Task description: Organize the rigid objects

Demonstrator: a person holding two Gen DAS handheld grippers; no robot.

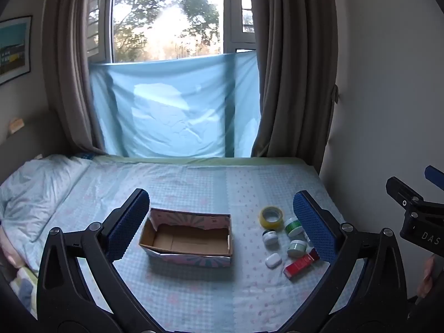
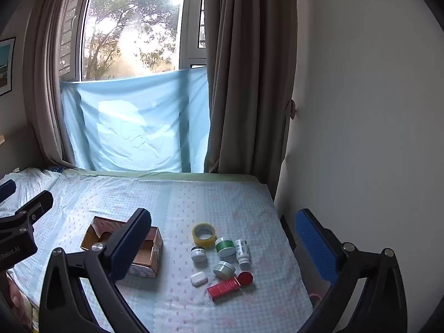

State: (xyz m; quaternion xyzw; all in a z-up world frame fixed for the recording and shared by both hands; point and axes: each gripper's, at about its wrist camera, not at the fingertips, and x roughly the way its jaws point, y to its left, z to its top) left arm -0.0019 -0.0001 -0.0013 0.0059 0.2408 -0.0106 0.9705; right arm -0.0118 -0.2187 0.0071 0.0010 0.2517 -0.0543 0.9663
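An open cardboard box [image 1: 188, 238] with a patterned outside sits empty on the bed. To its right lies a cluster of small items: a yellow tape roll [image 2: 204, 233], a green-labelled jar [image 2: 225, 245], a white bottle [image 2: 242, 251], a small dark-lidded jar [image 2: 199, 253], a silver-lidded jar [image 2: 224, 268], a white earbuds case [image 2: 199, 278], a red carton [image 2: 223, 288] and a red round lid [image 2: 245, 279]. My left gripper [image 1: 222, 223] hovers open above the box [image 2: 151, 252]. My right gripper [image 2: 223, 244] hovers open above the cluster. Neither holds anything.
The bed [image 1: 194, 183] has a pale blue checked sheet, with a pillow [image 1: 36, 188] at the left. A blue cloth [image 1: 177, 111] and brown curtains [image 1: 291, 83] hang behind the far edge. A white wall [image 2: 360, 138] borders the bed's right side.
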